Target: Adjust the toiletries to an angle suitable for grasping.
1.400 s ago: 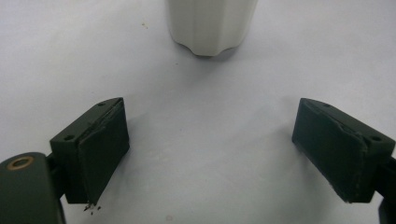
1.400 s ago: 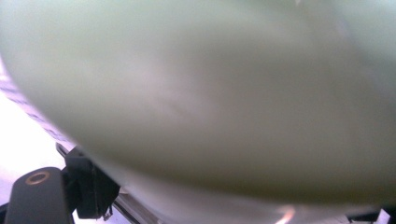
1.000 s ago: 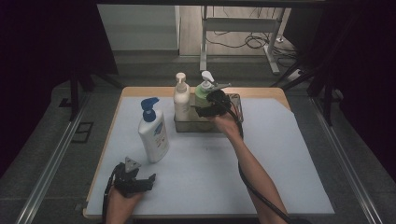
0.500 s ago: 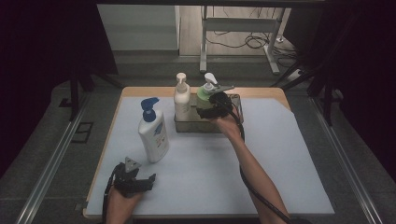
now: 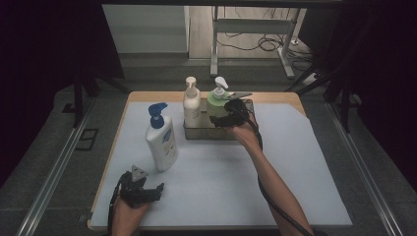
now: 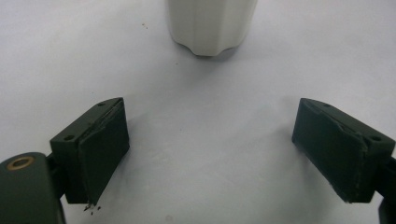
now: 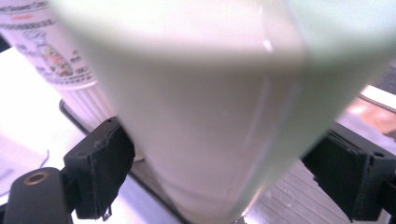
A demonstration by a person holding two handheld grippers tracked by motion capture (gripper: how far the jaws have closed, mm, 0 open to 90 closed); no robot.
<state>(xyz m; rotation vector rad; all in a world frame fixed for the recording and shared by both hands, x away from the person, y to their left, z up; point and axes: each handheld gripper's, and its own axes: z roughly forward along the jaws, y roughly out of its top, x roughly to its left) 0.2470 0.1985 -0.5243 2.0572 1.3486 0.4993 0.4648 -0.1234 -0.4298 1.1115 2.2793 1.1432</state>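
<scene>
A pale green pump bottle (image 5: 215, 101) stands in a metal tray (image 5: 194, 132) at the back of the table, beside a white pump bottle (image 5: 191, 105). My right gripper (image 5: 221, 115) reaches into the tray and is shut on the green bottle. In the right gripper view the green bottle (image 7: 201, 116) sits between both pads of the right gripper (image 7: 215, 177), with the white bottle (image 7: 51, 51) behind at left. My left gripper (image 5: 147, 183) rests open near the front left edge. Its jaws, seen in the left gripper view (image 6: 210, 154), hold nothing. They face the base of a blue-capped white bottle (image 6: 212, 25).
The blue-capped bottle (image 5: 161, 140) stands upright on the white mat (image 5: 295, 162), between the left gripper and the tray. The tray's ribbed floor (image 7: 289, 200) shows under the green bottle. A wooden table edge (image 5: 275, 96) runs behind the tray.
The right gripper has shifted slightly toward the person while staying on the green bottle. The left gripper has not moved.
</scene>
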